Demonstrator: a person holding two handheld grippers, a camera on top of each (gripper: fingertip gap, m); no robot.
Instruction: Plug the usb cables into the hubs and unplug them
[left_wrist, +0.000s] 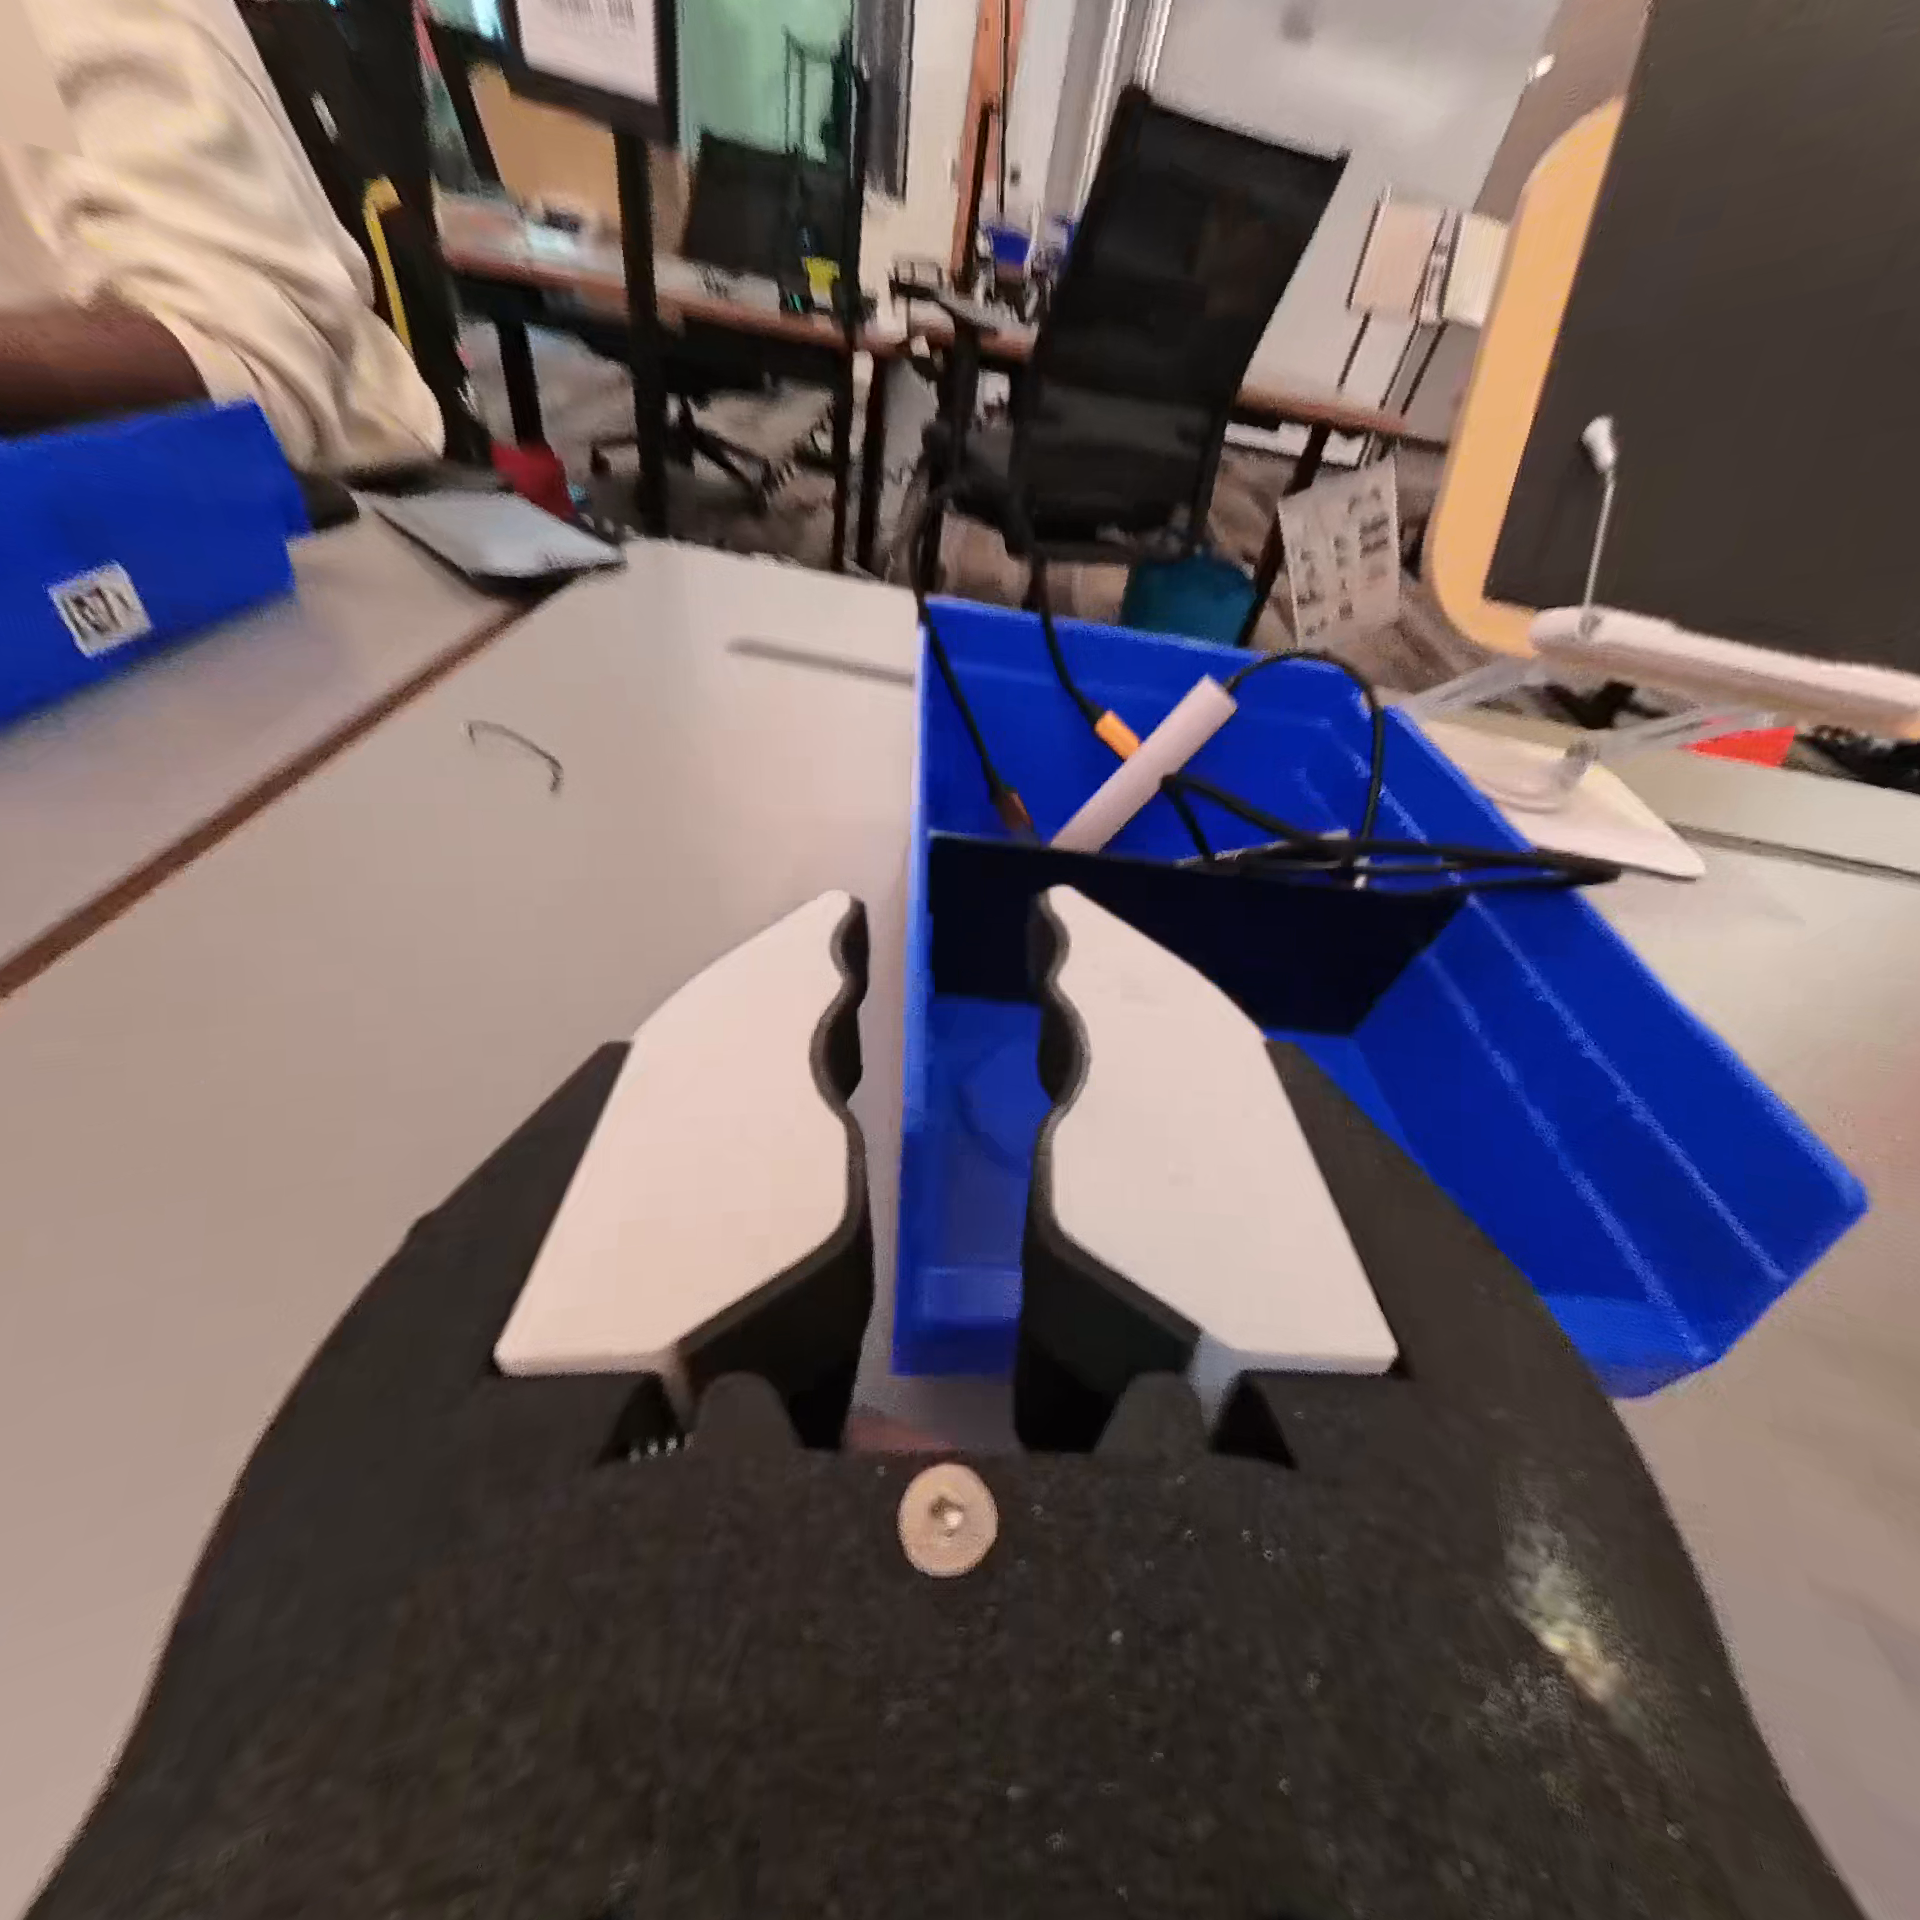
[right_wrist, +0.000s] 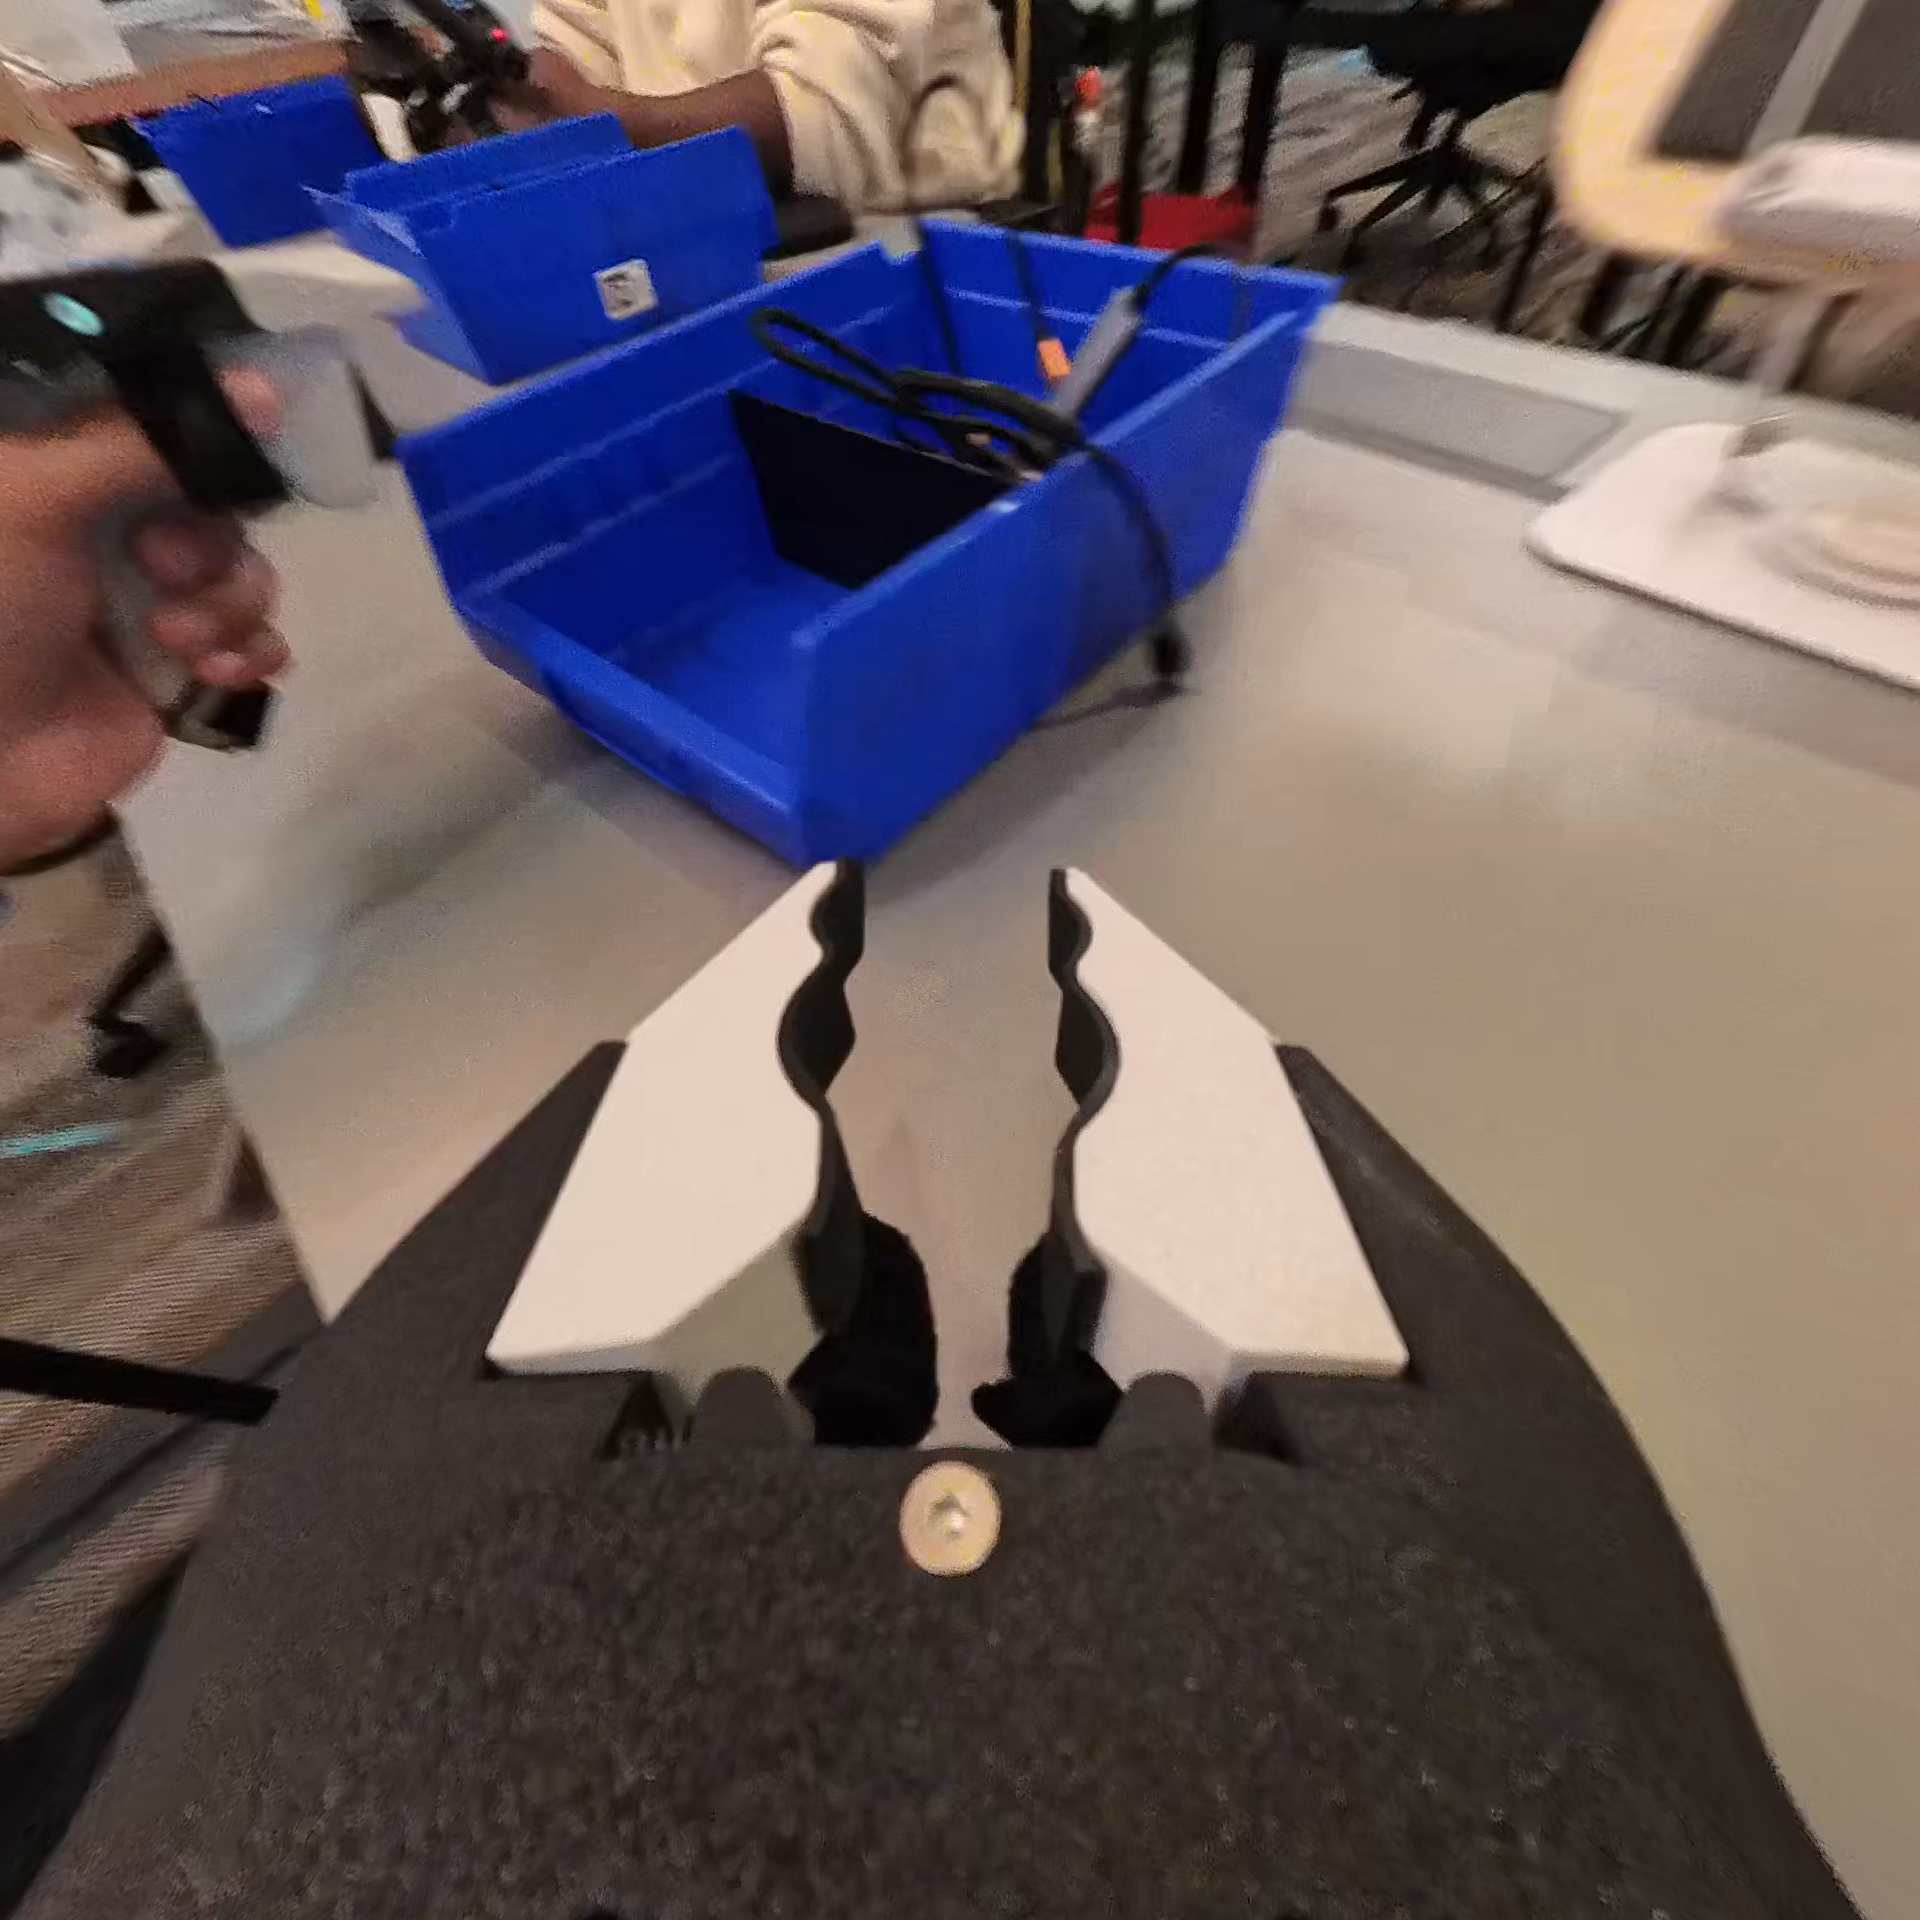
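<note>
Left tool (left_wrist: 951, 925): I see my white fingers spread apart and holding nothing, poised over the near end of the open blue plastic bin (left_wrist: 1621, 1132).
Right tool (right_wrist: 954, 894): fingers also spread and empty, above bare pale grey counter (right_wrist: 1455, 831), just short of the bin's (right_wrist: 935, 707) near corner.
Bin: it sits on the counter (left_wrist: 468, 987), split by a dark upright divider (left_wrist: 1247, 935); the near compartment looks empty.
Cables: thin black usb cables (left_wrist: 1371, 831) lie tangled in the far compartment behind the divider, one looping over the bin's wall to the counter (right_wrist: 1143, 561).
Hub: a slim white stick-shaped hub (left_wrist: 1143, 764) leans tilted in that far compartment, with an orange-tipped plug (left_wrist: 1117, 736) beside it.
In the way: the divider and the cable tangle stand between my tools and the hub.
Around: more blue bins (right_wrist: 582, 239) across the counter, a person in a cream sleeve (right_wrist: 883, 83) behind them, a black office chair (left_wrist: 1164, 343) beyond the counter, a white flat stand (right_wrist: 1714, 540) to the right. Much is blurred.
</note>
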